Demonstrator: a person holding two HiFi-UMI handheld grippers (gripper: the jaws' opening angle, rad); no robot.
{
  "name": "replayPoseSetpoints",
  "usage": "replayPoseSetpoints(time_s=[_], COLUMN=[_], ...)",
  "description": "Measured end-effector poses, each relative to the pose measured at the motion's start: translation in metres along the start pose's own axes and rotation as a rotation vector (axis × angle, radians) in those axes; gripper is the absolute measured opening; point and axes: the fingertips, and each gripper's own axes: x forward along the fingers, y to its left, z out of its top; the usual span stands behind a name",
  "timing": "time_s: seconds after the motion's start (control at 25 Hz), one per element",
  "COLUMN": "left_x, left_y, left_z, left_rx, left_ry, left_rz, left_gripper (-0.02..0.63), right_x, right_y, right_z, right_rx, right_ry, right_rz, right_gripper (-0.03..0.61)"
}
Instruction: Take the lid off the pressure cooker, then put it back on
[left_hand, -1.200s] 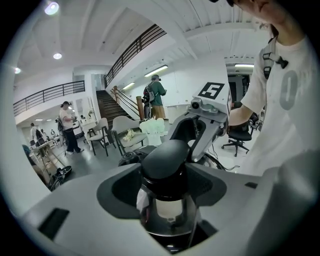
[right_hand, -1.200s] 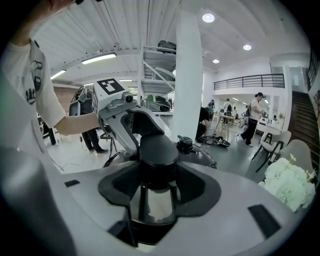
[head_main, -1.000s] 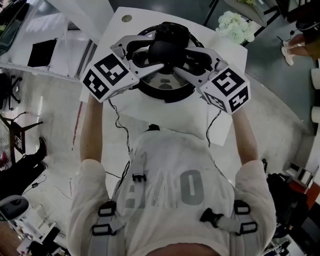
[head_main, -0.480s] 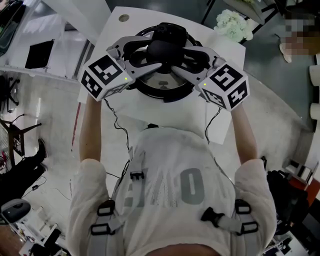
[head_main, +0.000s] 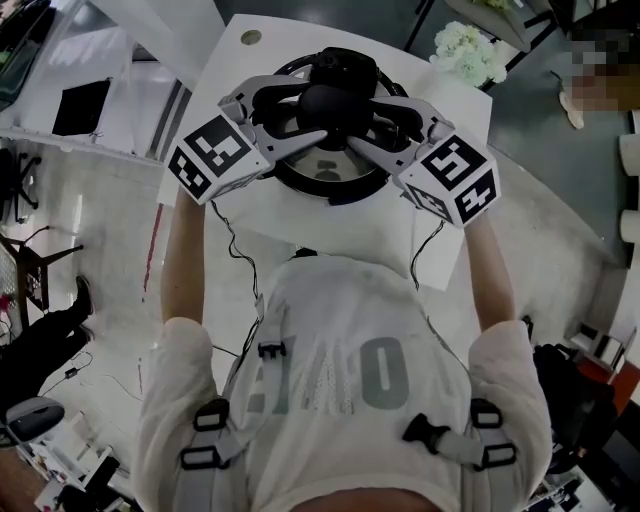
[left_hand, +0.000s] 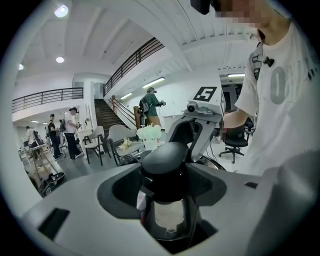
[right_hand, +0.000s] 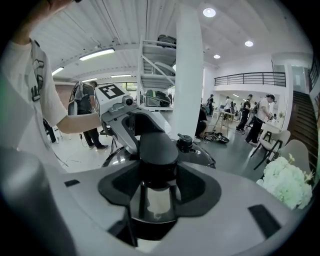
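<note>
Left gripper (head_main: 302, 112): jaws partly apart, clamped on the lid knob (head_main: 328, 100)
Right gripper (head_main: 366, 118): clamped likewise on the lid knob
Pressure cooker (head_main: 330, 170): near the tabletop's (head_main: 350, 228) far edge

The left tongs (head_main: 310, 115) and the right tongs (head_main: 355, 118) both squeeze the black knob (head_main: 328, 103) on the lid (head_main: 325, 170), one from each side. No room is left between them. Just past the tips of the tongs, a black bump (head_main: 340, 65) sticks up from the lid and blocks the way. Behind the tongs, toward the person, the counter (head_main: 340, 225) is bare. Past the right tongs, at the far corner, stand white flowers (head_main: 468, 52), well apart. Above the tongs the air is open.
</note>
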Motion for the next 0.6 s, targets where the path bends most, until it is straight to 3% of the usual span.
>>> replayPoseSetpoints(time_s=[0.2,0.6], left_x=[0.0004,0.0004], left_y=[0.0042,0.0038], left_z=[-0.0036,-0.0026], left_rx=[-0.013,-0.013], left_ry=[-0.008,-0.01], left_rz=[-0.011,-0.012], left_gripper=[0.264,0.264], right_x=[0.0021,0.0025], right_y=[-0.0007,-0.0006], right_z=[0.0012,0.0033], right_rx=[-0.001,-0.075], right_ry=[-0.021,-0.044], right_rz=[-0.02,0.088], right_gripper=[0.221,0.235])
